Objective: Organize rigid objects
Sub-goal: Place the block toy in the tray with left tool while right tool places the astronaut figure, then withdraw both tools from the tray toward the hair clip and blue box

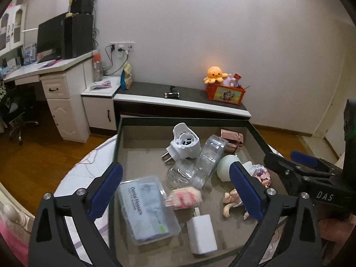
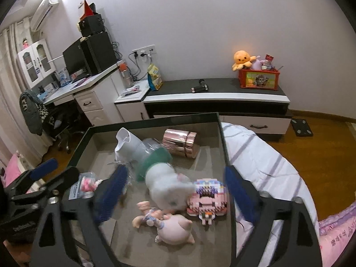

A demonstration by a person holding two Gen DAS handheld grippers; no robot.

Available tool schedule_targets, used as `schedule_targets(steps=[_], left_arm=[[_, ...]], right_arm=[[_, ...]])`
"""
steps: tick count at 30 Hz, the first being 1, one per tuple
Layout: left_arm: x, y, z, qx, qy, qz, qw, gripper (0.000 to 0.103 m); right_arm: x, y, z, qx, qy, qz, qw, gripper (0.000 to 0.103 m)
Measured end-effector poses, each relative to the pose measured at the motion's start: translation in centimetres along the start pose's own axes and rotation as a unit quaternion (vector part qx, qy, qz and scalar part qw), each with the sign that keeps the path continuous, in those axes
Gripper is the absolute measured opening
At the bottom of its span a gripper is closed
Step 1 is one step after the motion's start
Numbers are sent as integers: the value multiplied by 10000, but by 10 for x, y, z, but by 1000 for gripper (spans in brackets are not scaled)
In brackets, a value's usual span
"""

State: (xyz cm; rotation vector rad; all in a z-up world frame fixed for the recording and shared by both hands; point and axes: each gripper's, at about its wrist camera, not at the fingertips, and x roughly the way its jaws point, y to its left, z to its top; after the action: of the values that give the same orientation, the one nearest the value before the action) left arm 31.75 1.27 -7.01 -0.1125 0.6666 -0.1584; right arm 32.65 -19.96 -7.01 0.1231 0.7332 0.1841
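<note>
Left tongs: the left gripper (image 1: 175, 191) stands wide open with nothing between its blue pads, hovering over the near half of the tray.
Right tongs: the right gripper (image 2: 175, 191) is likewise spread wide and grips nothing; its blue pads are motion-blurred.
Surface: a shallow dark-rimmed tray (image 1: 142, 120) with a grey-brown floor, resting on a pale quilted bed cover (image 2: 262, 155).
Between the left fingers: a white charger block (image 1: 201, 233) nearest, a clear box of dental flossers (image 1: 146, 209) toward the left finger, a pink-and-white striped piece (image 1: 184, 197) past the charger.
Beyond the left tips: a clear plastic holder (image 1: 209, 158), a white plug-in device (image 1: 184, 142), a rose-gold canister (image 1: 232, 140) farthest.
Between the right fingers: a pink pig figure (image 2: 175, 229) nearest, a pink block-built model (image 2: 208, 197) toward the right finger, a pale round object with a green part (image 2: 160, 173), blurred, beyond.
Room: wooden floor, a low dark-topped cabinet (image 1: 178, 98) against the wall carrying an orange toy crate (image 1: 225, 93) with an orange plush octopus (image 1: 214, 74); a white desk (image 2: 89, 84) with a monitor to the far left.
Only in the left view: the charger in full, and the right tool seen from the side.
Only in the right view: an air conditioner (image 2: 44, 9) high on the left wall, and a scale (image 2: 301, 126) on the floor.
</note>
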Motion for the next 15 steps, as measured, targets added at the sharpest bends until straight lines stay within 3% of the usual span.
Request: schedule_targets(steps=[15], left_arm=[[-83, -5, -30, -4, -316, 164, 9994, 102]], right_arm=[[-68, 7, -26, 185, -315, -3, 9993, 103]])
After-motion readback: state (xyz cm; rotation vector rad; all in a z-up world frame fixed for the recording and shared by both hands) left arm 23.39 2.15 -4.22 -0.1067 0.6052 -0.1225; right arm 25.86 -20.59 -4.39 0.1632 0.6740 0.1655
